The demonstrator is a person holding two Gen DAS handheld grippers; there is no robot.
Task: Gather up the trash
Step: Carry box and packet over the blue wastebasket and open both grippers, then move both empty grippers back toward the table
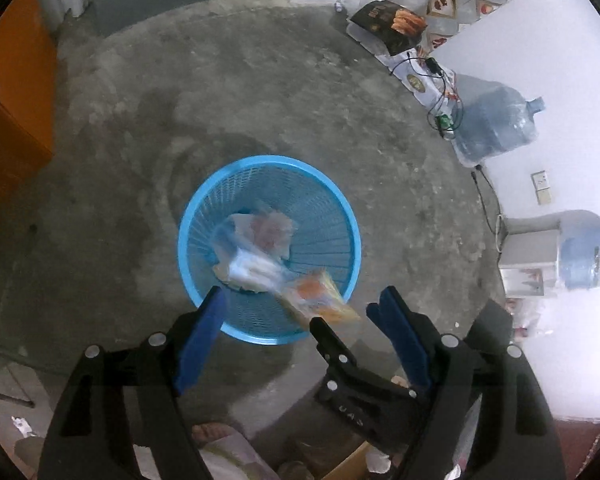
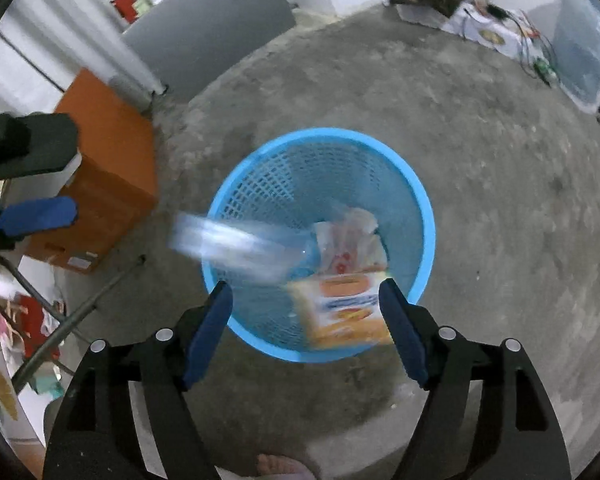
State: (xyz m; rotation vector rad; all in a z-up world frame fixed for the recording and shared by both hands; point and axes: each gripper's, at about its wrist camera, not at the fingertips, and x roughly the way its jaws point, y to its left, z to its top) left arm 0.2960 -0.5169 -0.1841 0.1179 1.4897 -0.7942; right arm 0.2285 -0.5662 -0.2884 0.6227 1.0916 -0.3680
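**Trash over the basket, both grippers empty**

Progress: the blue basket (image 2: 320,240) stands on the concrete floor straight ahead of and below both my grippers. A crumpled white wrapper (image 2: 350,240) already lies inside it. An orange-and-white snack packet (image 2: 346,312) shows blurred just ahead of my right gripper (image 2: 306,332), over the basket's near rim. A clear plastic piece (image 2: 228,246), also blurred, streaks across the rim ahead and to the left. I judge both are dropping in. Some litter (image 1: 22,426) remains on the floor behind and left of my left gripper (image 1: 300,332); more collecting appears due.

Grippers: the jaws of both stand wide apart. Neither holds or touches anything; the packet sits between my right fingers in view, though not clamped.
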